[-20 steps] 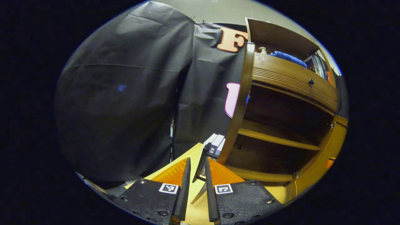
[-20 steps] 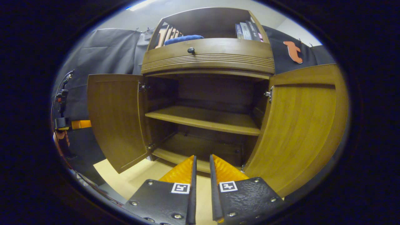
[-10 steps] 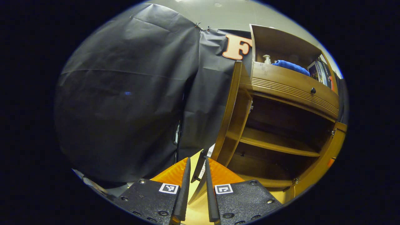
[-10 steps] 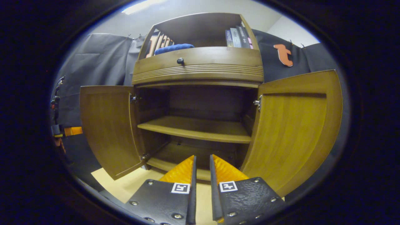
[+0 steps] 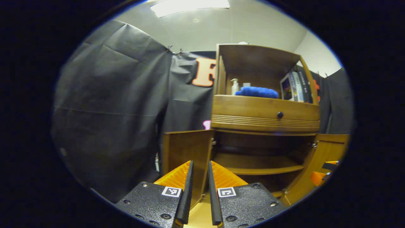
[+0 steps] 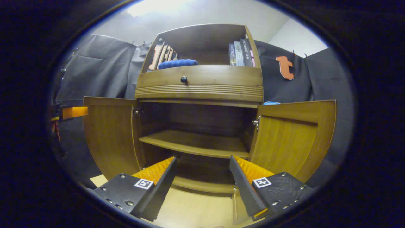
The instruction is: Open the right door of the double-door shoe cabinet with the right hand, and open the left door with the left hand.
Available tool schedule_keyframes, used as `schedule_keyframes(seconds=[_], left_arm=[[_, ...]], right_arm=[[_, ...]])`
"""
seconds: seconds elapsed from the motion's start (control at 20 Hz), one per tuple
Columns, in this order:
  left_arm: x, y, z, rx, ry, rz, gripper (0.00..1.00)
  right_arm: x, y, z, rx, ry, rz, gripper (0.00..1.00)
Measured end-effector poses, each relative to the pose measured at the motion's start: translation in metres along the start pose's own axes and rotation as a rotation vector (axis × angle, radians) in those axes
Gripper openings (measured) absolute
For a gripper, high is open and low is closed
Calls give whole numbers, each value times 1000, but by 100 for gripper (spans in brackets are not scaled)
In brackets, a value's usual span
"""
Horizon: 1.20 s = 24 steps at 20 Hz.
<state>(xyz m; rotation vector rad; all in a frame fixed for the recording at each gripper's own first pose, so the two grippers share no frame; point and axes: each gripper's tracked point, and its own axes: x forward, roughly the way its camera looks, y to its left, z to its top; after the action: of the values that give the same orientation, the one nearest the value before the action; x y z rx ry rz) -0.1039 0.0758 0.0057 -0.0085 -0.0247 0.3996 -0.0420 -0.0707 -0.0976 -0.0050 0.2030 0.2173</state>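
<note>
The wooden shoe cabinet [image 6: 199, 85] has both doors swung wide. In the right gripper view the left door [image 6: 110, 136] and right door [image 6: 291, 136] flank the dark inside with its shelf [image 6: 196, 144]. My right gripper [image 6: 202, 164] faces the opening from a short way back, open, with nothing between its fingers. My left gripper [image 5: 200, 167] points at the left door [image 5: 186, 148] from a distance, fingers nearly together and empty. The right door [image 5: 326, 152] stands at the right in the left gripper view. The left gripper [image 6: 74, 112] also peeks in beyond the left door.
Above the doors is a drawer with a dark knob [image 6: 183, 79]. The open top shelf holds a blue cloth [image 6: 177, 63], books [image 6: 240, 53] and a pump bottle [image 5: 234, 87]. Pale wood floor [image 6: 196, 209] lies in front. Black cloth walls stand on both sides.
The left gripper has come off the left door's handle and drawn back, turning to face the cabinet. The right gripper has opened wide and backed off a little.
</note>
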Motion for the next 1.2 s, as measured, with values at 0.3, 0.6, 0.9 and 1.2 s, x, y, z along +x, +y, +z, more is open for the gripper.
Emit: schedule_keyframes(seconds=[0.3, 0.6, 0.9, 1.2], left_arm=[[9, -103, 8, -12, -15, -232, 28], [-12, -180, 4, -46, -6, -414, 25], [-20, -219, 3, -25, -13, -461, 66], [-25, -233, 8, -49, -23, -458, 95]], right_arm=[[-19, -7, 36, -10, -77, -61, 98], [-44, -30, 77, -44, -159, -157, 98], [-64, -57, 94, -26, -205, -221, 99], [-75, -77, 95, 4, -213, -238, 97]])
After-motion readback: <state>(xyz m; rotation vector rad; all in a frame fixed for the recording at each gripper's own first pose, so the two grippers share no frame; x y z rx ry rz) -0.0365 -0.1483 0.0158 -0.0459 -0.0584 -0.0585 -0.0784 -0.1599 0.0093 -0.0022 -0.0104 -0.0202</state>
